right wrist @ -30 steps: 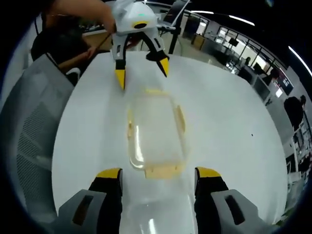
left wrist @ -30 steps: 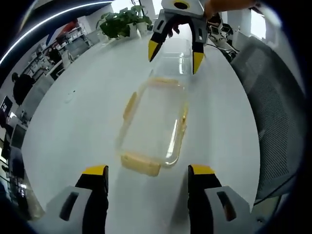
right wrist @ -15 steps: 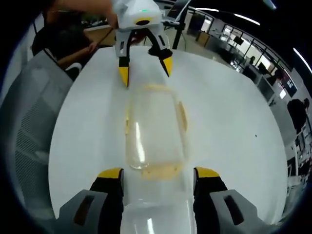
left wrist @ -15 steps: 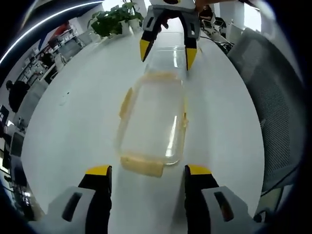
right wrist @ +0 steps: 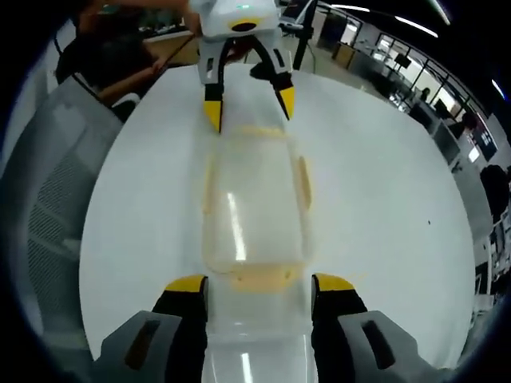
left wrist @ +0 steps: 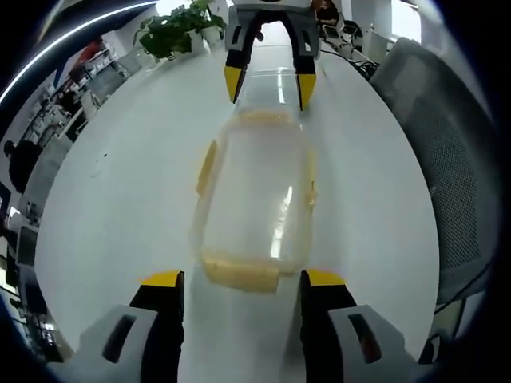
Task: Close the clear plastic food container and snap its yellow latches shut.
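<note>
Now, line by line:

Container: the clear rectangular plastic food container with rounded corners lies flat on the round white table, midway between the two grippers.
Long axis: it runs straight from one gripper to the other, one short end pointing at each; in both views it runs bottom to top.
Yellow latches: a yellow latch on the short end nearest the left gripper, another on the far short end, and slim ones along the long sides; in the right gripper view, the near-end latch and side latches show too. Whether they are snapped down I cannot tell.
Clear lid: a clear flat plastic lid lies on the table beyond the container's far end in the left gripper view, and reaches between the right gripper's jaws.
Left gripper: the left gripper has its yellow-tipped black jaws spread wide, holding nothing; the container's near short end sits just ahead of the gap.
Right gripper: the right gripper has its jaws also parted, straddling the lid without clamping it, tips just short of the container's end.
Surroundings: a grey mesh office chair beside the table, a green potted plant at its far edge, office desks behind.
</note>
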The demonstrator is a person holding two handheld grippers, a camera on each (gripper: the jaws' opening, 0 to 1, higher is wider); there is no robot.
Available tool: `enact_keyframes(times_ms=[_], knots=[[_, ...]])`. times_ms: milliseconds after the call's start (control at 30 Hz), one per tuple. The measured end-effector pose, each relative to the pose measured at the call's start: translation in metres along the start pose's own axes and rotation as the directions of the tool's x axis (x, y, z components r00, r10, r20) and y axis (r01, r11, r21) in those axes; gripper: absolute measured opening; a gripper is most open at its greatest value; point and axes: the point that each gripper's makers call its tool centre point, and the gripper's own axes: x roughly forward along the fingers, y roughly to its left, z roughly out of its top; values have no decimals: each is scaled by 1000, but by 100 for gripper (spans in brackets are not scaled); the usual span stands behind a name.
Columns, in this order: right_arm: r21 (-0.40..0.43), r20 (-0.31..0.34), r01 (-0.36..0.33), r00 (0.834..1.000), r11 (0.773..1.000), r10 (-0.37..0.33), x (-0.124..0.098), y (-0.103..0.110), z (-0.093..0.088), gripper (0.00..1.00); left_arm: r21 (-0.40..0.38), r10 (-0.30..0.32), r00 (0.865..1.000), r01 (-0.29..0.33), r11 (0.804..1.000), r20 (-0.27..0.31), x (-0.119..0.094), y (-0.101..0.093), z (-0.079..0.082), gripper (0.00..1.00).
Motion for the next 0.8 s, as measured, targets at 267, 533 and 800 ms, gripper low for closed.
enact_keyframes(times_ms=[267,533,800], knots=[[0,-16,-28,999,1000,28,5,2,-4,51,26,-14,1000,15,1000,-10,2,4,-1,56],[-27,-34,-45,998,999,44,12,4,-6,51,12,-47,999,47,999,-7,4,6,-3,53],[-35,-45,-51,998,998,49,16,3,-7,51,34,-69,998,69,997,-8,8,4,-3,52]])
